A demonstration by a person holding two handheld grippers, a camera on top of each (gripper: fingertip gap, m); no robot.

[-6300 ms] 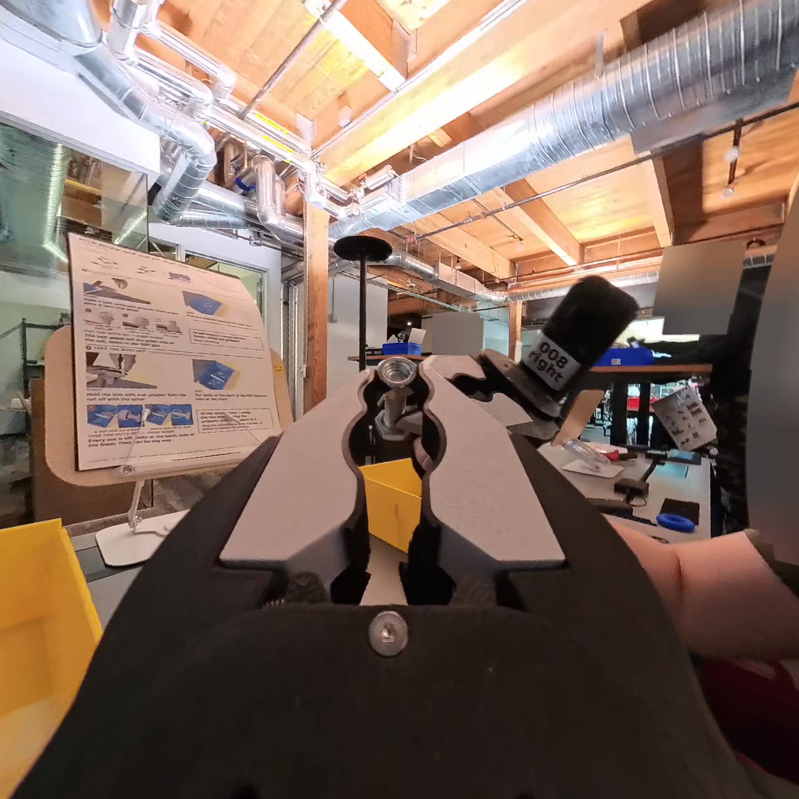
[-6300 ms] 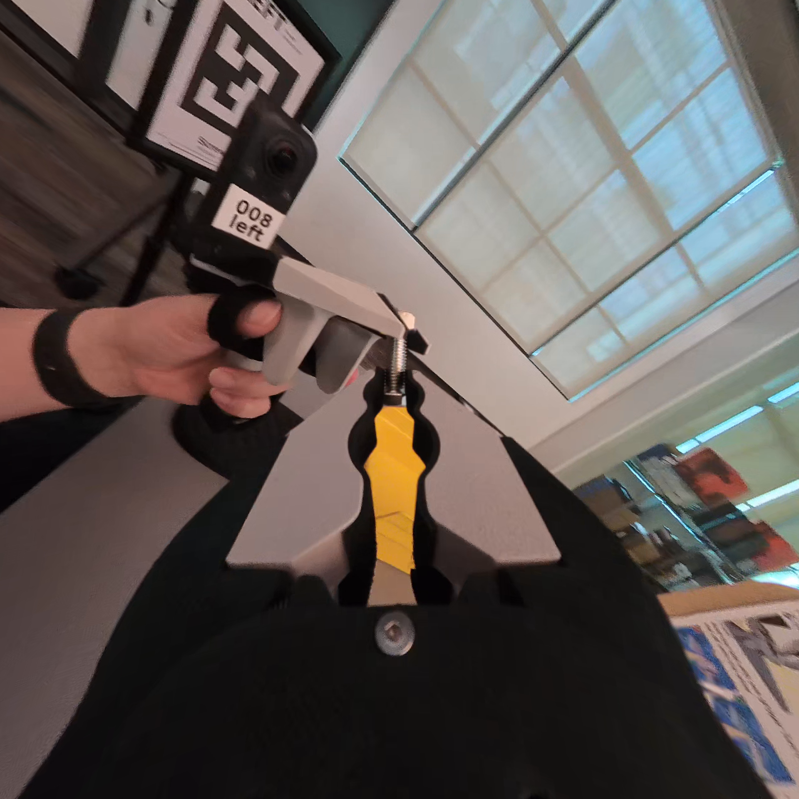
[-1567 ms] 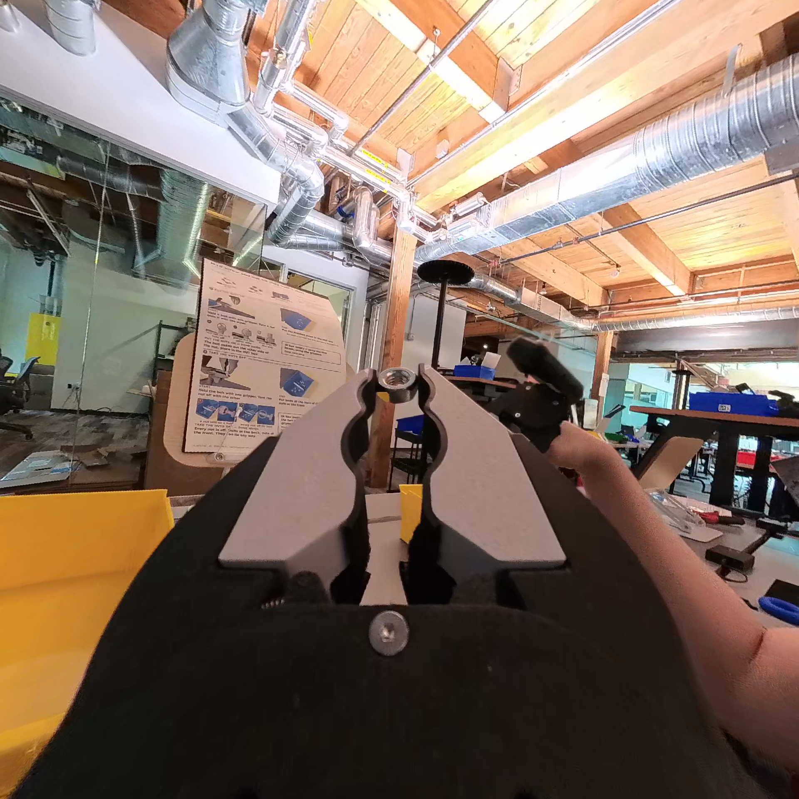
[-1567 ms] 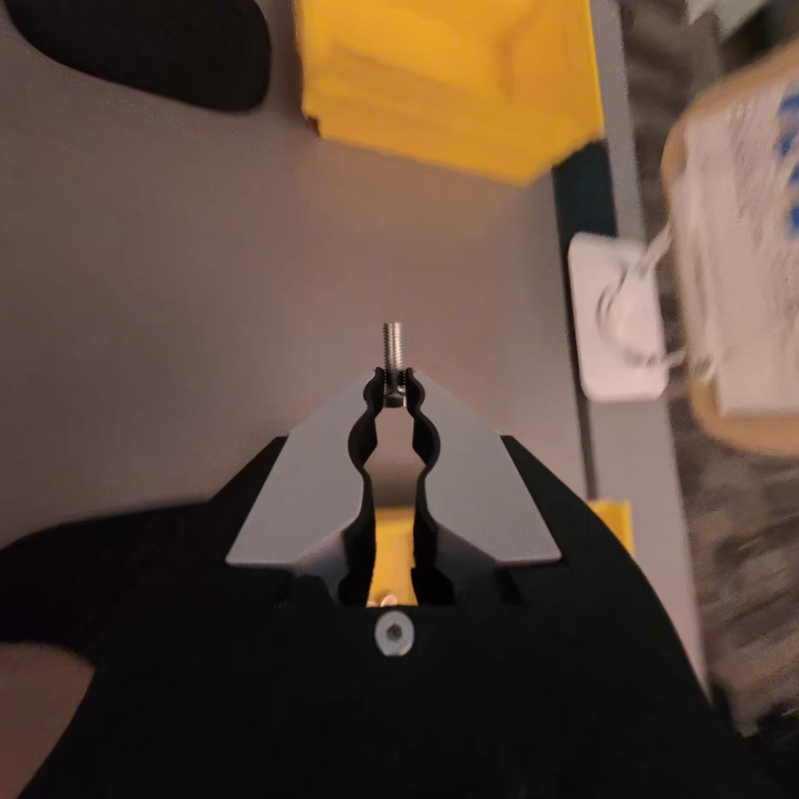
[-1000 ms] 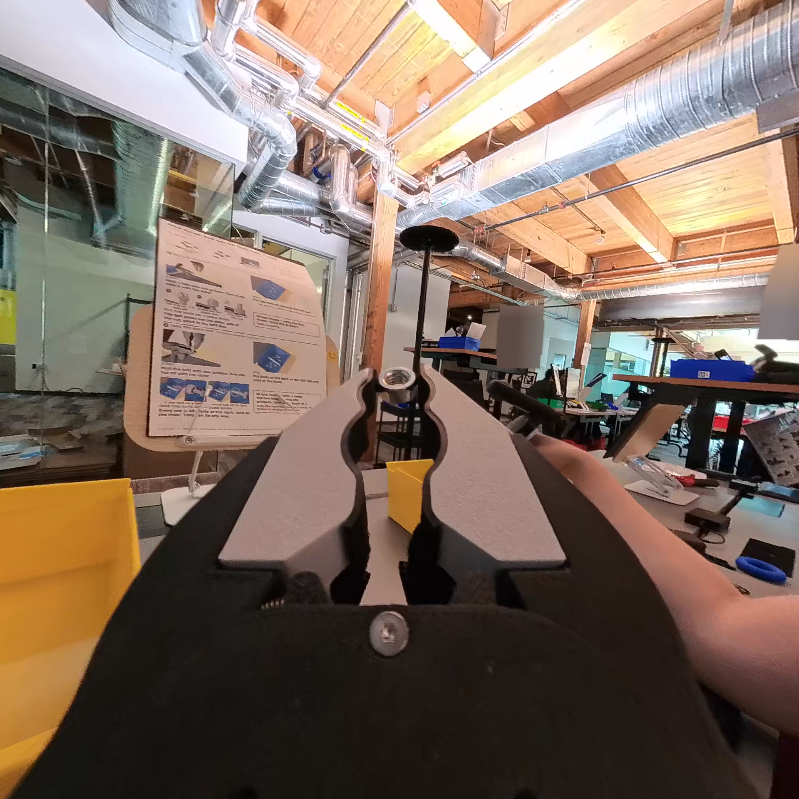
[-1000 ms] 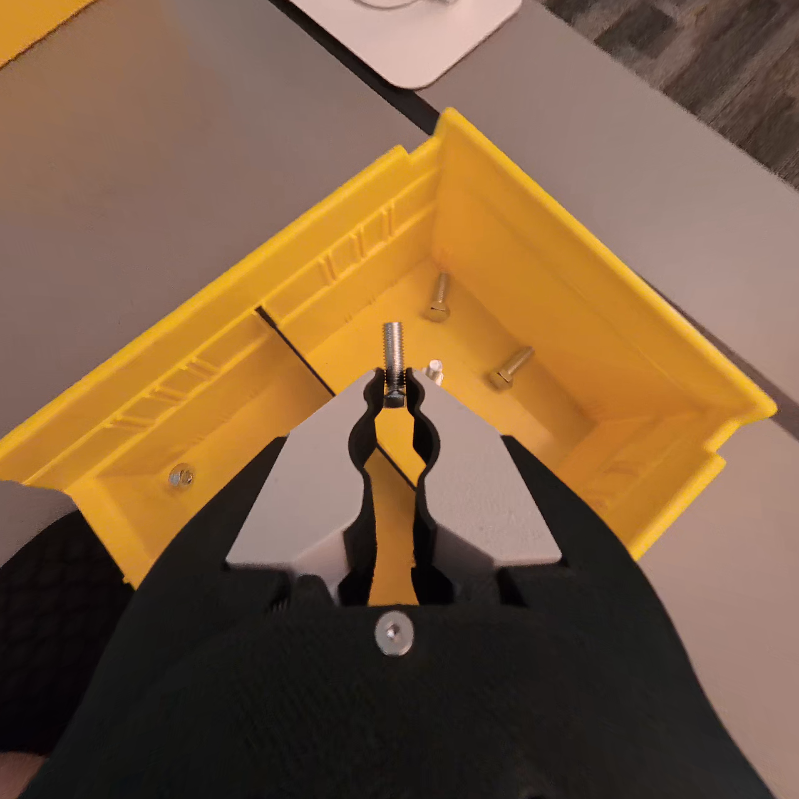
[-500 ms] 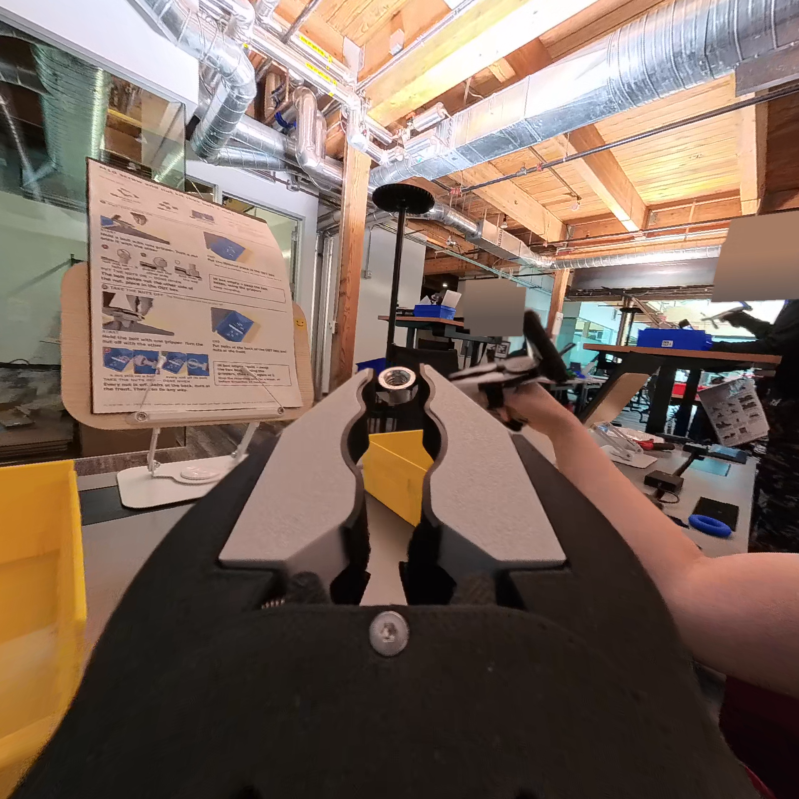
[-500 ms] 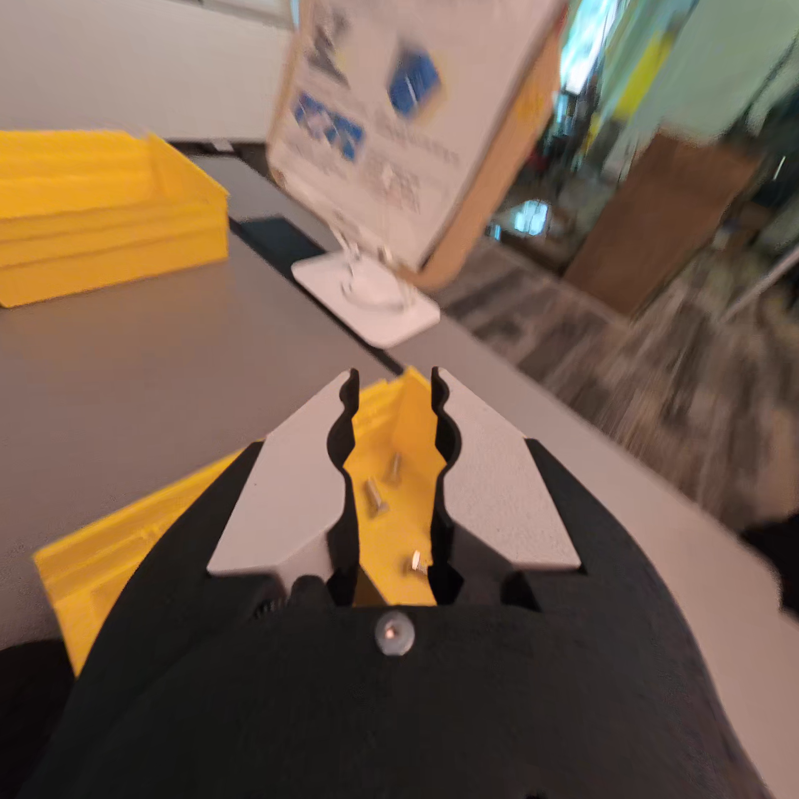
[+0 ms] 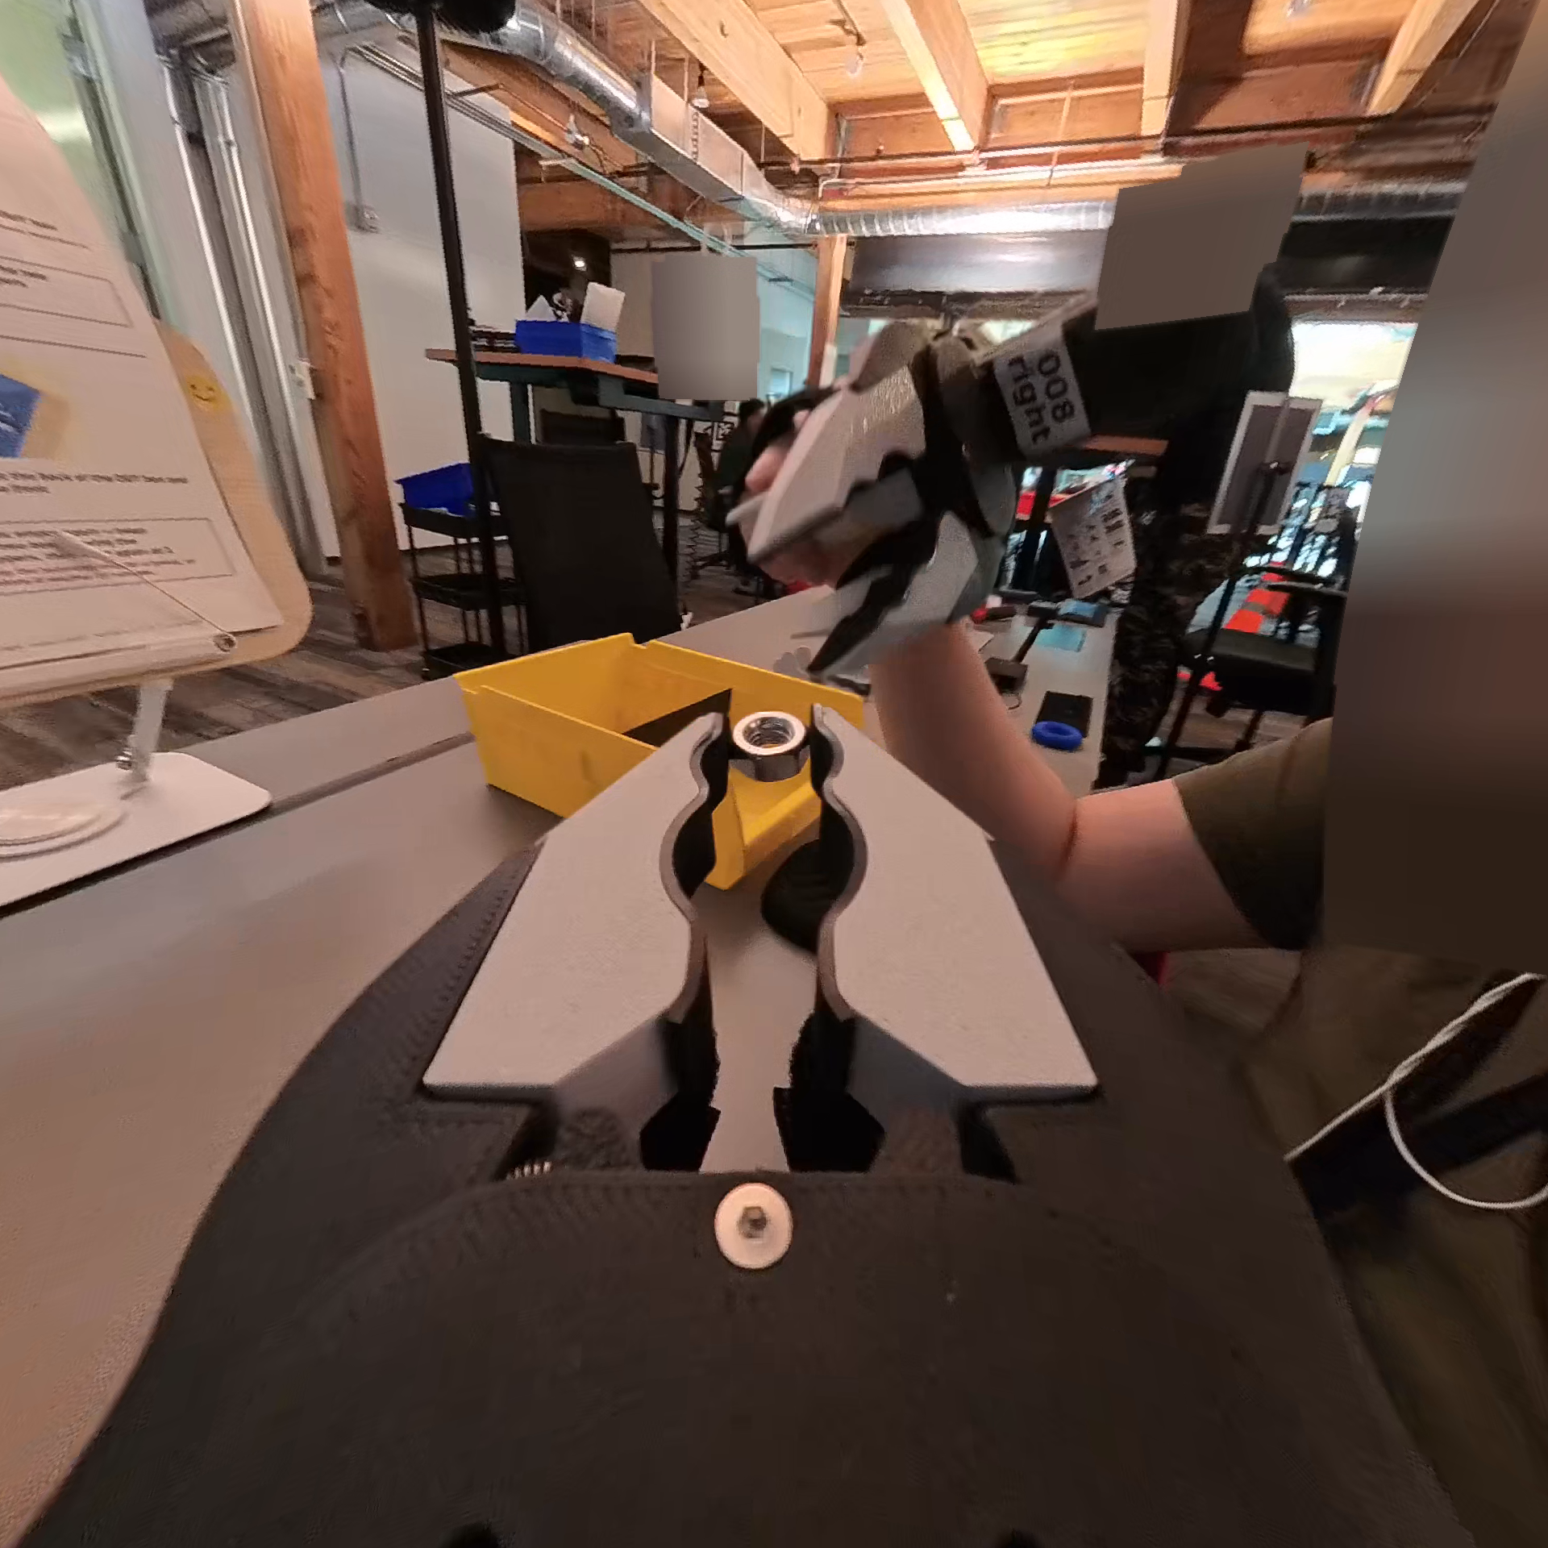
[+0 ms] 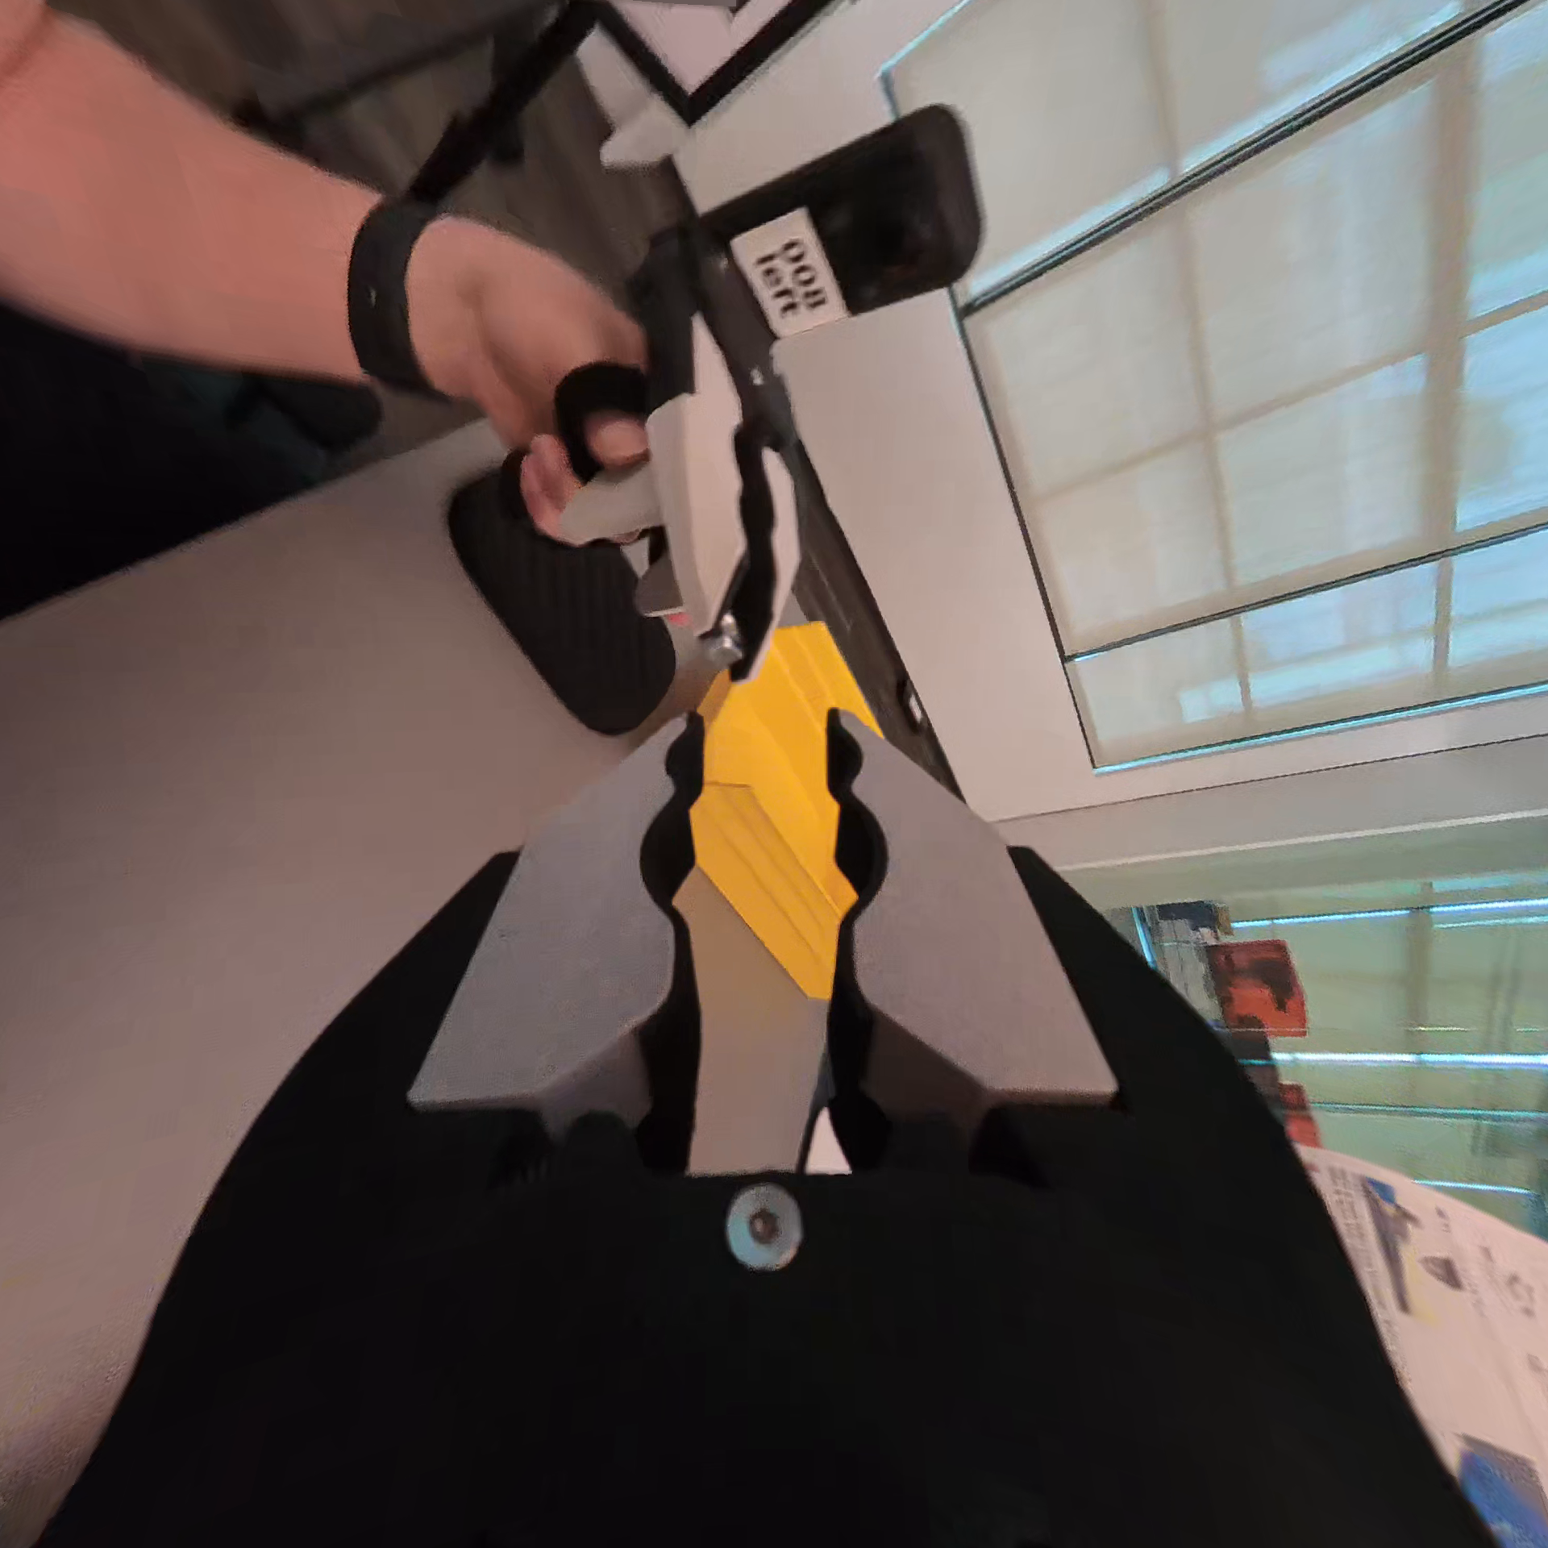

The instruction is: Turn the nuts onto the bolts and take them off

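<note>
My left gripper [image 9: 769, 727] is shut on a shiny hex nut [image 9: 769, 745] at its fingertips, held low over the grey table [image 9: 251, 921], just in front of a yellow bin [image 9: 586, 712] with a divider. My right gripper [image 9: 779, 595] hangs above and behind the bin, with its jaws apart and empty. In the right wrist view my right gripper [image 10: 764, 724] is open with nothing between its fingers. It points at the left gripper [image 10: 737, 645], which holds the nut [image 10: 719, 647] just beyond my fingertips. A yellow bin [image 10: 771, 846] lies behind them. No bolt is in view.
An instruction sheet on a white stand [image 9: 100, 503] stands at the left; it also shows in the right wrist view [image 10: 1466, 1340]. A black textured pad [image 10: 578, 603] lies on the table under the left hand. The person's right arm [image 9: 1047, 821] crosses the table's right side. Only a small space, under 4 cm, lies between the two pairs of fingers.
The nut came off the bolt. My right gripper carried the bolt over the yellow bin, opened, now holds nothing, and has swung up toward the left gripper. The left gripper tilted down, still holding the nut.
</note>
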